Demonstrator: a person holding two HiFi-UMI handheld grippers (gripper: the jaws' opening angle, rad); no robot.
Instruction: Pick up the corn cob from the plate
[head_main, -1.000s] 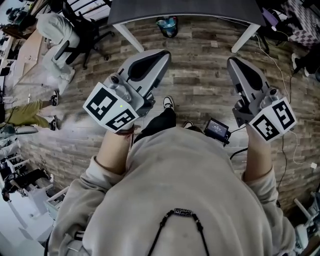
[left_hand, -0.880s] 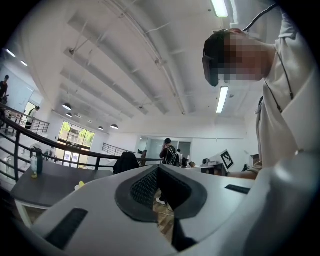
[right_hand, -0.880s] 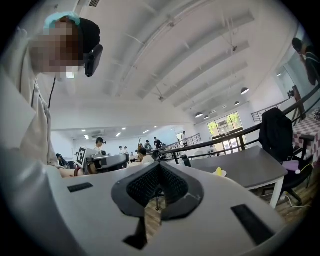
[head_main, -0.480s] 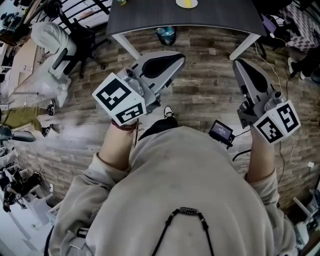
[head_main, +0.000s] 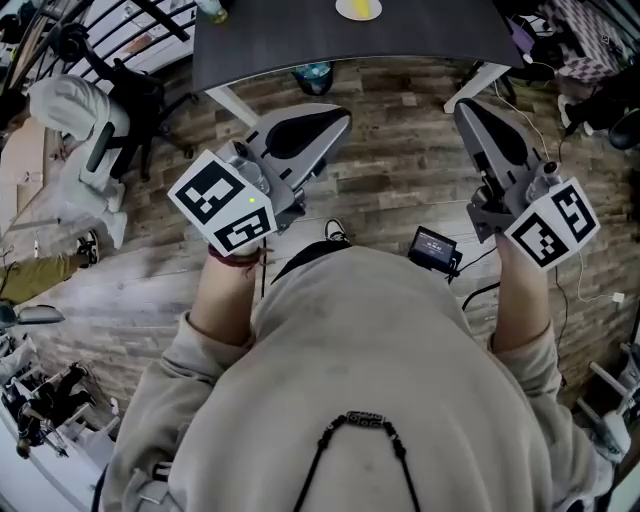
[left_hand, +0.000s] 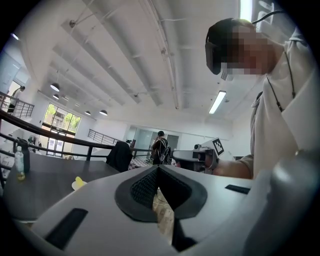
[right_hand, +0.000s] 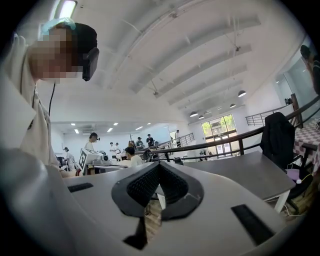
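Both pairs of jaws are pressed shut at the tips with nothing between them. The two grippers, the left gripper (left_hand: 157, 169) and the right gripper (right_hand: 159, 165), are held side by side above the wooden floor (head_main: 400, 170), short of the one dark table (head_main: 430, 30). On the table one yellow corn cob (head_main: 358, 7) lies on one white plate (head_main: 379, 9), well apart from both grippers. One bottle (left_hand: 19, 162) stands near the table's left end.

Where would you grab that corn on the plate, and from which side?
Likely across its middle, coming over the near edge of the table: the corn lies low on its plate, with bare tabletop between it and that edge. It shows too small to tell which way it lies.
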